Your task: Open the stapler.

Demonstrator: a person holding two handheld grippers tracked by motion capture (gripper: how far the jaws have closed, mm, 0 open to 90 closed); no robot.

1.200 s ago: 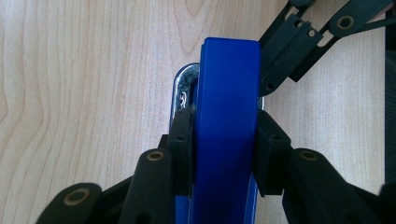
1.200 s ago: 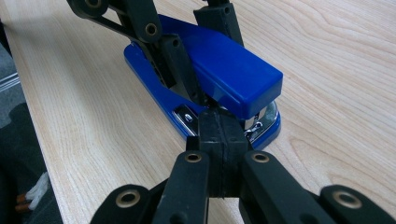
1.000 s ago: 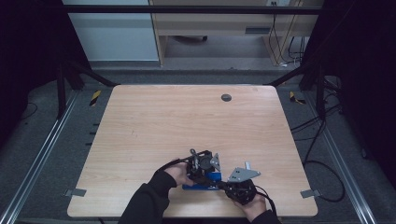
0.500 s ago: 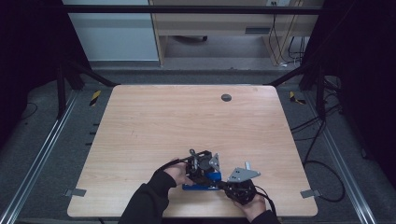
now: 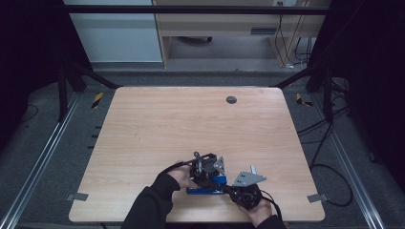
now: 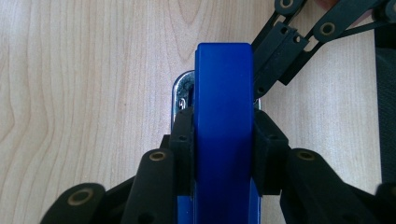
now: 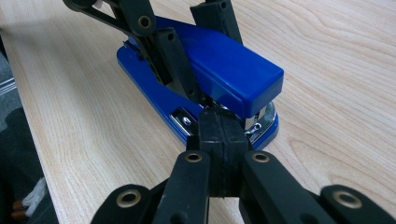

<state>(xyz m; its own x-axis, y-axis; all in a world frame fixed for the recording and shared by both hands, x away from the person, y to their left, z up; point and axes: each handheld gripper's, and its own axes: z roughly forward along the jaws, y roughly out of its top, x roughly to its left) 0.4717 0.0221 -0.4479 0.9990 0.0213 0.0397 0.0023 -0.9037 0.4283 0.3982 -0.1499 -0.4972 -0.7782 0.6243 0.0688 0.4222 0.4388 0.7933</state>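
Observation:
A blue stapler (image 5: 206, 190) lies flat near the front edge of the wooden table (image 5: 191, 124). My left gripper (image 5: 206, 172) comes down over it and is shut on the stapler's blue top arm (image 6: 224, 116), with one pad (image 6: 183, 140) pressed on each side. My right gripper (image 7: 222, 135) is shut, pads together with nothing seen between them. Its tips sit at the side of the stapler's (image 7: 224, 70) front end, by the gap over the metal base plate (image 7: 187, 120). Whether they touch the stapler I cannot tell. In the high view the right gripper (image 5: 228, 190) lies just right of the stapler.
A small round grommet (image 5: 231, 99) is set in the table's far middle. Metal rails (image 5: 43, 152) run along both sides of the table, and cables (image 5: 329, 167) lie on the floor at the right. A desk stands beyond the far edge.

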